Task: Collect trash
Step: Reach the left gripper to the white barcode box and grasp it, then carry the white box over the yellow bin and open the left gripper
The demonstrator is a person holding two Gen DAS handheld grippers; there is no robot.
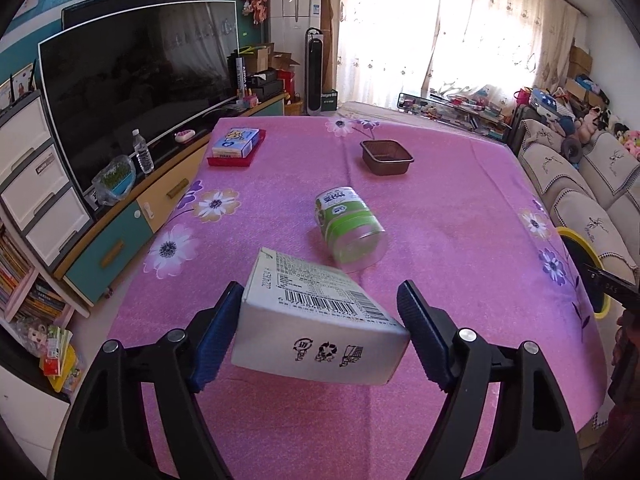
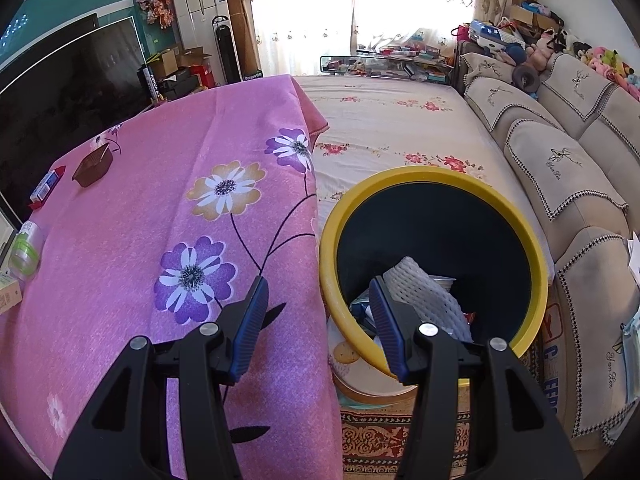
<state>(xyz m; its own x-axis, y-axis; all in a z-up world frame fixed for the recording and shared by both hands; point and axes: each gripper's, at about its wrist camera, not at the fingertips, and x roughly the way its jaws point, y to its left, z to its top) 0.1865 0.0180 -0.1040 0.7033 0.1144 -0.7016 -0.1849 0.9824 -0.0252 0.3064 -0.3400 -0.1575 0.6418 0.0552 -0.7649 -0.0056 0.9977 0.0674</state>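
The tabletop [image 1: 460,220] is covered by a pink cloth [image 1: 280,420] printed with white and purple flowers. At the far left lies a red tray [image 1: 234,159] with a blue box [image 1: 234,143] in it. Toward the far middle sits a brown plastic tray [image 1: 386,157], upright and well apart from the red one. Nearer the centre a green-labelled jar [image 1: 349,226] lies on its side. In the right wrist view the cloth hangs over the tabletop's right edge. Beside that edge a yellow-rimmed bin [image 2: 520,224] stands on a patterned rug [image 2: 376,440], holding white foam netting [image 2: 424,292] and other scraps, too jumbled to name.
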